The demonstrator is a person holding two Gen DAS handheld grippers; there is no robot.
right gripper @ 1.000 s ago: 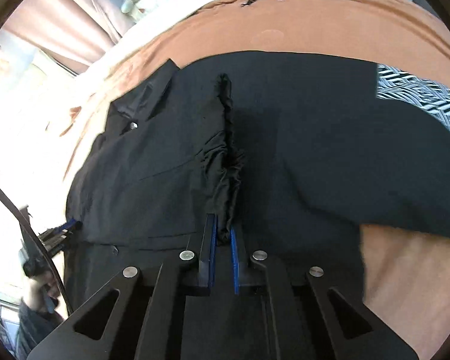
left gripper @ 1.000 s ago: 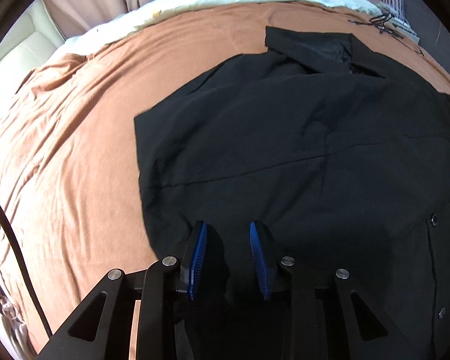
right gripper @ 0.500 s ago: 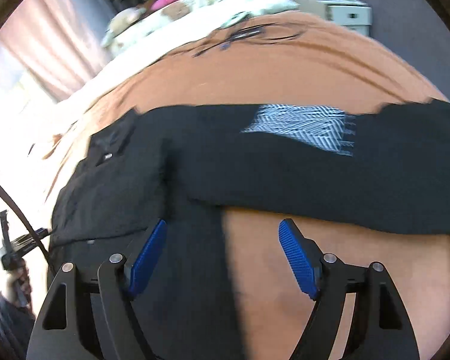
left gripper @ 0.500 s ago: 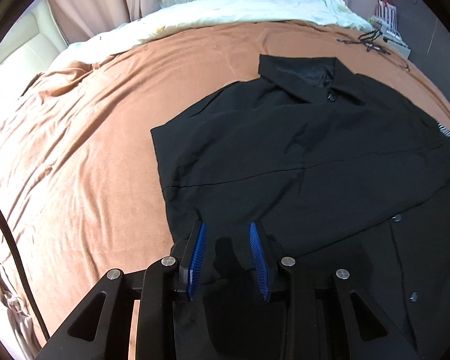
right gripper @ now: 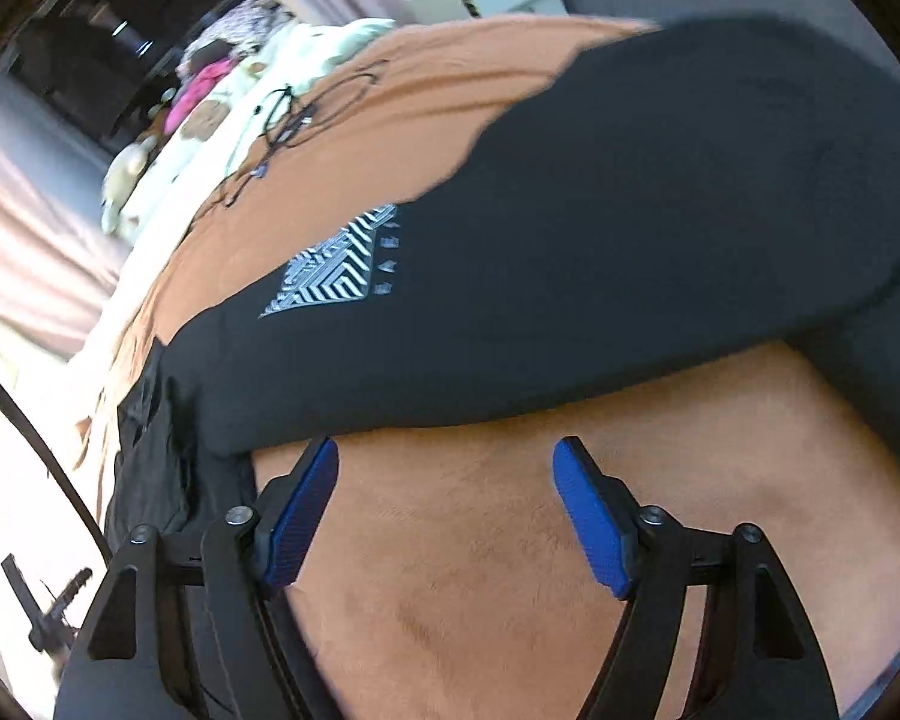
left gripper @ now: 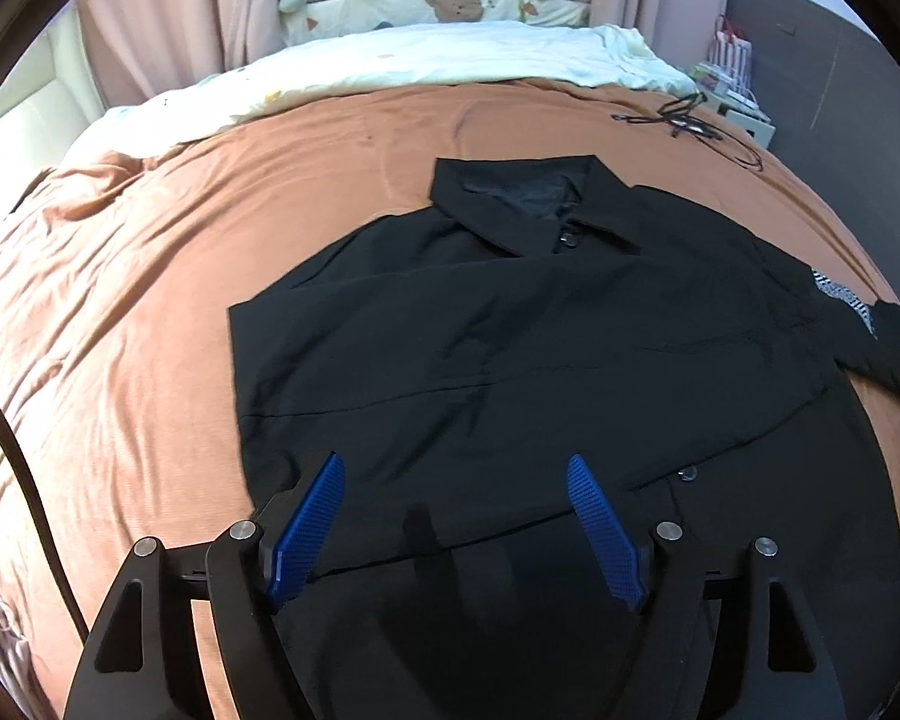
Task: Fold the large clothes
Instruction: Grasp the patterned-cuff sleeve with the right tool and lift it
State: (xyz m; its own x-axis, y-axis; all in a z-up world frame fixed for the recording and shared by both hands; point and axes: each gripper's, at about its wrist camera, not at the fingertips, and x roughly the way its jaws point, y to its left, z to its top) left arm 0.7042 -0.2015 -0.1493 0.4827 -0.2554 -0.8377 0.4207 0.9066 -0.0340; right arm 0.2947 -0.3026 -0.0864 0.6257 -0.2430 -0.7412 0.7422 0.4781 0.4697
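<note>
- Lying flat on orange bed cover: black shirt, collar pointing toward far pillows, one sleeve folded across chest.
- Hovering over shirt hem: left claw, released, blue pads spread wide, gripping nothing.
- Hovering over bare cover just beside outstretched sleeve: right claw, released, holding nothing.
- Showing on sleeve: black-and-white patterned patch.
- Sitting on cover beyond shirt: tangled black cables.
- Lying at bed head: white duvet.
</note>
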